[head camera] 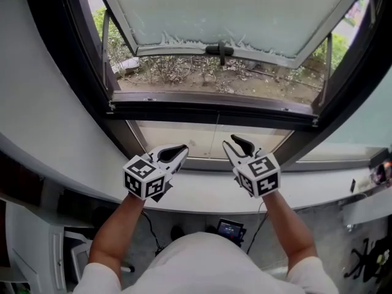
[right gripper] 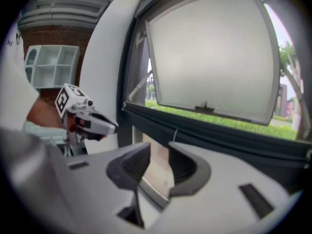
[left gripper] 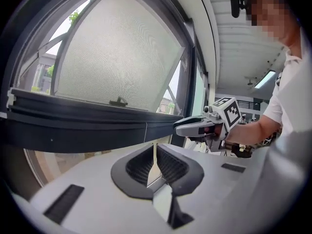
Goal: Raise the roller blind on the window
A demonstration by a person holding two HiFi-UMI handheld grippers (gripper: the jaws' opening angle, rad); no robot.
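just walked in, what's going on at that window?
A person holds a gripper in each hand above the sill, facing the lower pane. The left gripper has its fingers shut with nothing in them. The right gripper has its fingers apart and empty. Neither seems to touch anything. What looks like a thin cord hangs below the dark crossbar between them. The upper sash is tilted open outward.

The window frame (head camera: 214, 112) is black, the sill (head camera: 202, 193) white.

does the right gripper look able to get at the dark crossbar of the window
Probably yes: the right gripper, jaws open and empty, sits just short of the dark crossbar with nothing between them.
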